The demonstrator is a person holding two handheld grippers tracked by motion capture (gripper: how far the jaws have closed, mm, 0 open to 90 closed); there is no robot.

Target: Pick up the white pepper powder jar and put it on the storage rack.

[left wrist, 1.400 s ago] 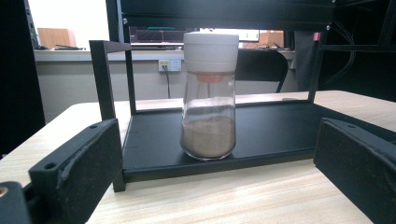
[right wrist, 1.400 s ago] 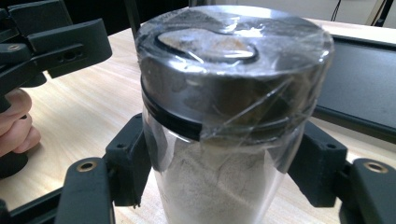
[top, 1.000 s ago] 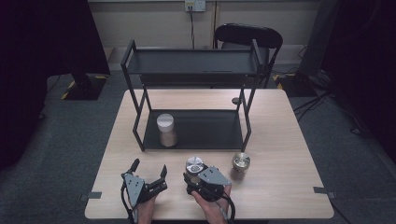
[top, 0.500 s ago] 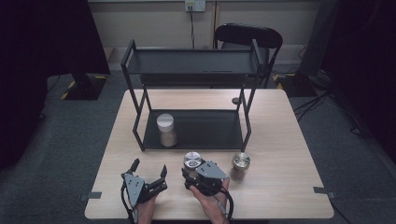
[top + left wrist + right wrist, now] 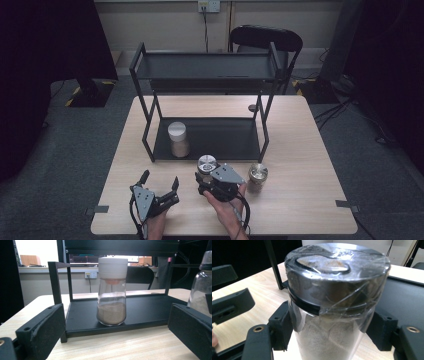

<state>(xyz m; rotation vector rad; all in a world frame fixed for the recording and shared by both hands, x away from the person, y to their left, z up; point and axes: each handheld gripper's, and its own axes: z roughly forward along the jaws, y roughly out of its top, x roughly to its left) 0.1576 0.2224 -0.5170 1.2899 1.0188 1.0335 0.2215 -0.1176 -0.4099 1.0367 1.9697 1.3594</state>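
High view puts one white-capped glass spice jar (image 5: 178,138) on the black metal rack (image 5: 210,137), the right gripper (image 5: 209,177) clamping a silver-lidded jar (image 5: 207,163), the left gripper (image 5: 160,186) spread empty.

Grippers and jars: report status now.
Right gripper shut on silver-lidded jar, off the rack. Left gripper open, empty. White-lidded jar on lower shelf, third jar on table. Nothing blocking.

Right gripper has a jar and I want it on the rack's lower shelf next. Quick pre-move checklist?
1. Right gripper shut on the held jar: ok.
2. Jar lid on, wrapped in film: ok.
3. Bare room on the lower shelf beside the white-lidded jar: ok.
4. Left gripper open, off to the side: ok.
5. Third jar apart from the held one: ok.
6. Grip firmness: cannot tell.
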